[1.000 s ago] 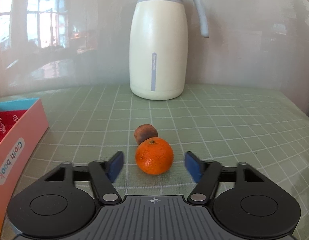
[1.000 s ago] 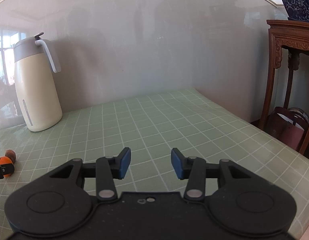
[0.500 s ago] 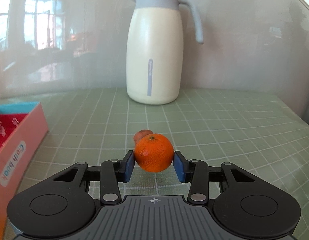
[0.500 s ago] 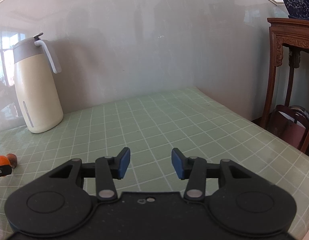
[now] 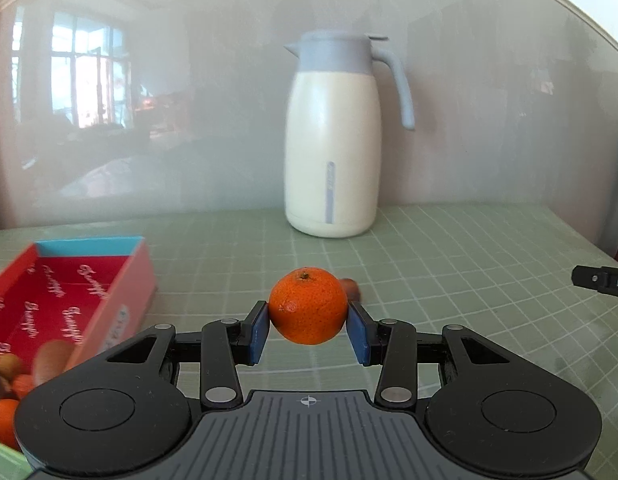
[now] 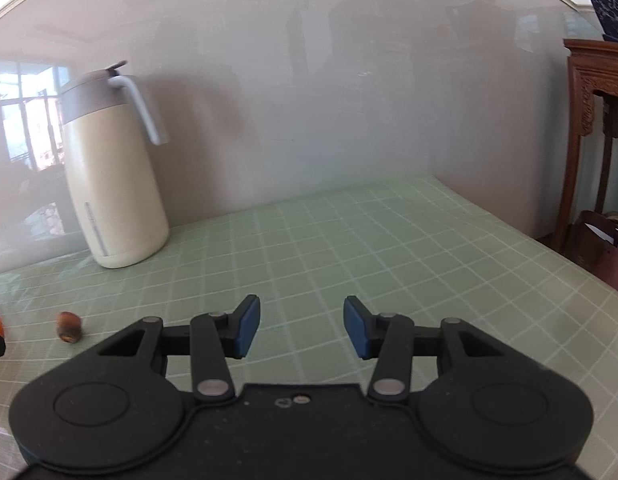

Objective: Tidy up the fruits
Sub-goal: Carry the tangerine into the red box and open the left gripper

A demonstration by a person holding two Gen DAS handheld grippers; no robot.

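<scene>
left tool (image 5: 307,328) clamped on orange (image 5: 307,305), held above tabletop (image 5: 449,264) | right tool (image 6: 301,326) agape, holding nothing | brown fruit (image 6: 70,325) on tabletop | box (image 5: 69,300) left, fruit inside

Open right hand-held gripper (image 6: 301,322) above green grid mat (image 6: 389,240), thermos (image 6: 109,176) beyond.

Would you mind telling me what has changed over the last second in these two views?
The left gripper closed on the orange and lifted it off the mat, swinging left so the red box of fruit comes into view. The small brown fruit stayed on the mat, the jug stayed upright, and the right gripper stayed open and empty.
</scene>
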